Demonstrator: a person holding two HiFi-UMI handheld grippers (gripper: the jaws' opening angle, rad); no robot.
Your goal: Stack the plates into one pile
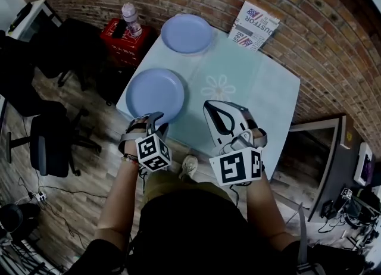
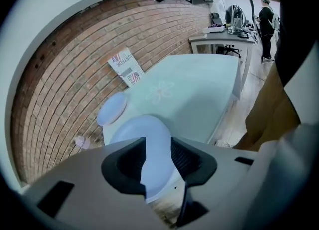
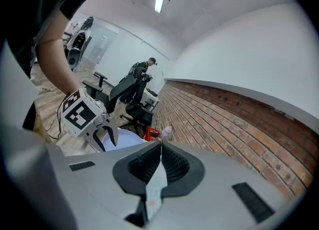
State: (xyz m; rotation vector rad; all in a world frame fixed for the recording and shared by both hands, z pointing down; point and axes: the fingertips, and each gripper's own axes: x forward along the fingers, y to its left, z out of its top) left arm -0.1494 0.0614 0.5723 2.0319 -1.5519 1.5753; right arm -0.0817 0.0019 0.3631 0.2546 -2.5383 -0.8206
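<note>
Two light blue plates lie apart on the pale teal table (image 1: 262, 89): the near plate (image 1: 155, 94) at the front left corner, the far plate (image 1: 186, 33) at the back by the brick wall. My left gripper (image 1: 157, 124) hovers at the near plate's front rim, open. In the left gripper view, the near plate (image 2: 144, 137) shows through the gap of my left gripper (image 2: 158, 147), with no pad pressing on it; the far plate (image 2: 112, 108) lies beyond. My right gripper (image 1: 211, 110) is shut and empty over the table's front middle; its jaws (image 3: 160, 147) meet.
A printed booklet (image 1: 255, 27) leans on the brick wall behind the table. Left of the table stands a red box (image 1: 122, 38) with a bottle (image 1: 131, 19) on it. Black office chairs (image 1: 50, 146) stand on the wooden floor at the left.
</note>
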